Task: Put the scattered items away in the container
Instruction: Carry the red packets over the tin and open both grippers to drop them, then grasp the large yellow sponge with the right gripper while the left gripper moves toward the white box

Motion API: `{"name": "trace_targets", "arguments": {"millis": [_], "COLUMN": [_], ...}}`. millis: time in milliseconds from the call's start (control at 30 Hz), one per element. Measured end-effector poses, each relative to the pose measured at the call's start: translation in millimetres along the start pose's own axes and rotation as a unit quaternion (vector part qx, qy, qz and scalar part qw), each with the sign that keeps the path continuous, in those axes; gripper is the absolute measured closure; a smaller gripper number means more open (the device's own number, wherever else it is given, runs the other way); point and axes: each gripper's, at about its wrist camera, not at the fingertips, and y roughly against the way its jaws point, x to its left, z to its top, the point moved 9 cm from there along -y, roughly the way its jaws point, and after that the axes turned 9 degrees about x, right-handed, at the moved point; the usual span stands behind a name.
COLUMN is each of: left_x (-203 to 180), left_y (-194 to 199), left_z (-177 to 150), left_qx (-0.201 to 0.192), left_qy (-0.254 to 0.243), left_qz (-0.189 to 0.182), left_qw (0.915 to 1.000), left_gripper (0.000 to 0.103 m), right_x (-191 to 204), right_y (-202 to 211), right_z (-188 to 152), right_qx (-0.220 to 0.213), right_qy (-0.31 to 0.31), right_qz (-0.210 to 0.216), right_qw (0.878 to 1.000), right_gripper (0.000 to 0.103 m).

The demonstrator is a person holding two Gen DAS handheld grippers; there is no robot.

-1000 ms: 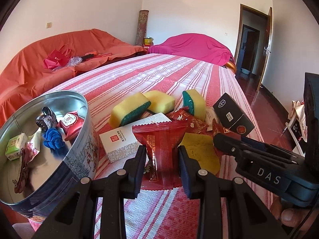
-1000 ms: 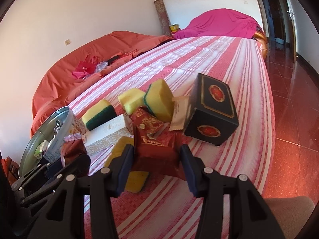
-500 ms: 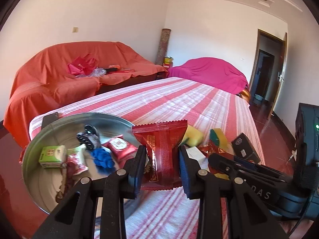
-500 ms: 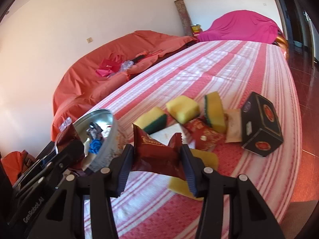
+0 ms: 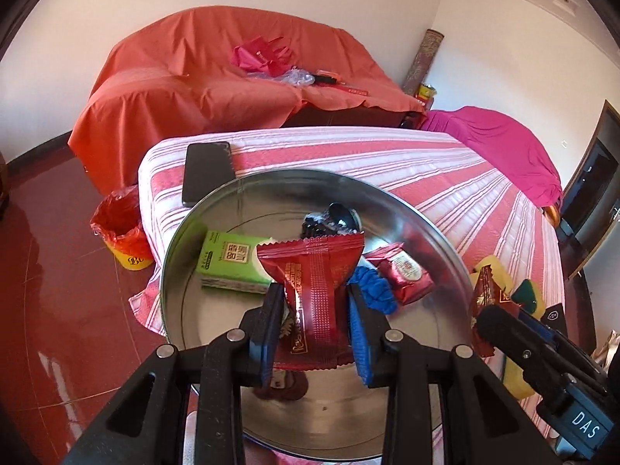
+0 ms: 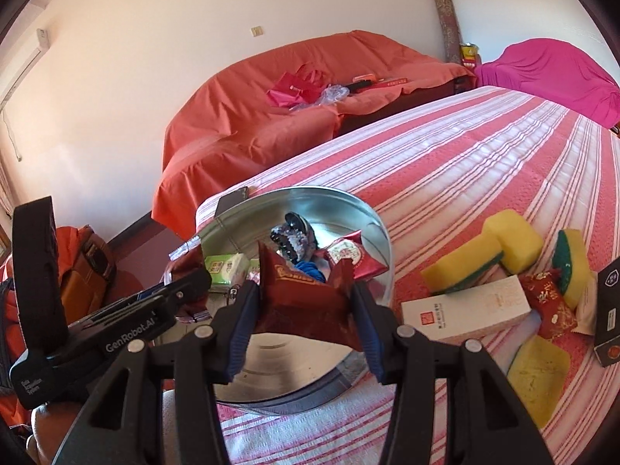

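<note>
A round metal tin [image 5: 182, 255] [image 6: 381, 232] stands on the striped table and holds a green box [image 5: 228, 263], a blue item [image 5: 372, 288], a small red packet [image 5: 403, 275] and a dark clip. My left gripper [image 5: 314, 317] is shut on a red snack packet [image 5: 314, 290] hanging over the tin's inside. Over the tin's near part, my right gripper [image 6: 304, 310] is shut on a dark red snack packet [image 6: 302, 302]. Each gripper shows at the edge of the other's view.
To the tin's right lie yellow-green sponges [image 6: 465, 263], a white box [image 6: 465, 310], a red pouch [image 6: 550, 302], a yellow cloth [image 6: 538, 376] and a black box [image 6: 608, 310]. A black phone [image 5: 207, 172] lies behind the tin. An orange-covered sofa [image 5: 213, 77] stands beyond, a red bin [image 5: 124, 228] on the floor.
Both grippers have carried their red packets left from the scattered pile to above the tin. The tin now fills the middle of both views.
</note>
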Motion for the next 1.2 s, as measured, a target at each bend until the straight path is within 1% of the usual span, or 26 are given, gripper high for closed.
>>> {"name": "trace_targets", "arguments": {"millis": [67, 133, 167, 200, 233, 267, 333, 367, 467, 567, 700, 800, 833, 867, 967, 1067, 1133, 1200], "left_x": [7, 13, 15, 18, 22, 24, 23, 21, 16, 4, -31, -64, -74, -84, -114, -141, -156, -168], "left_y": [-5, -8, -10, -12, -12, -13, -9, -7, 2, 17, 41, 55, 58, 60, 61, 58, 51, 37], "left_z": [-3, -4, -4, -4, -3, -2, -1, -1, 1, 4, 3, -4, -8, -11, -28, -47, -59, -68], "left_qx": [0.010, 0.017, 0.021, 0.024, 0.026, 0.025, 0.019, 0.013, -0.007, -0.043, -0.100, -0.131, -0.136, -0.140, -0.145, -0.154, -0.159, -0.151], "left_qy": [0.006, 0.018, 0.025, 0.032, 0.038, 0.041, 0.039, 0.035, 0.023, 0.011, -0.036, -0.070, -0.080, -0.090, -0.126, -0.161, -0.179, -0.189], "left_qz": [0.001, -0.003, 0.000, 0.004, 0.008, 0.011, 0.015, 0.019, 0.031, 0.034, 0.022, -0.005, -0.013, -0.018, -0.031, -0.038, -0.042, -0.050], "left_qw": [0.9999, 0.9997, 0.9995, 0.9992, 0.9989, 0.9988, 0.9990, 0.9991, 0.9992, 0.9984, 0.9941, 0.9890, 0.9873, 0.9859, 0.9810, 0.9742, 0.9701, 0.9690], "left_gripper": [0.068, 0.066, 0.056, 0.040, 0.033, 0.024, 0.024, 0.024, 0.024, 0.024, 0.023, 0.020, 0.018, 0.017, 0.016, 0.016, 0.014, 0.012], "right_x": [2, 3, 4, 4, 4, 4, 4, 2, -2, -8, -25, -51, -62, -72, -105, -135, -148, -153], "right_y": [-10, -18, -24, -29, -33, -37, -41, -40, -33, -18, 6, 22, 27, 32, 52, 67, 73, 74], "right_z": [-3, -4, -5, -6, -8, -9, -11, -11, -11, -12, -19, -33, -38, -43, -55, -64, -66, -70], "right_qx": [0.015, 0.026, 0.036, 0.045, 0.050, 0.056, 0.063, 0.060, 0.042, 0.014, -0.021, -0.034, -0.039, -0.044, -0.060, -0.069, -0.082, -0.089], "right_qy": [0.001, -0.001, -0.002, -0.004, -0.006, -0.008, -0.016, -0.021, -0.029, -0.038, -0.039, -0.063, -0.072, -0.078, -0.097, -0.125, -0.118, -0.086], "right_qz": [0.003, 0.005, 0.011, 0.011, 0.008, 0.009, 0.017, 0.019, 0.024, 0.029, -0.004, -0.034, -0.051, -0.070, -0.136, -0.176, -0.203, -0.229], "right_qw": [1.000, 1.000, 0.999, 0.999, 0.999, 0.998, 0.998, 0.998, 0.998, 0.999, 0.999, 0.997, 0.995, 0.994, 0.984, 0.974, 0.968, 0.965], "right_gripper": [0.053, 0.050, 0.049, 0.046, 0.046, 0.043, 0.039, 0.037, 0.035, 0.035, 0.032, 0.032, 0.032, 0.032, 0.032, 0.032, 0.032, 0.031]}}
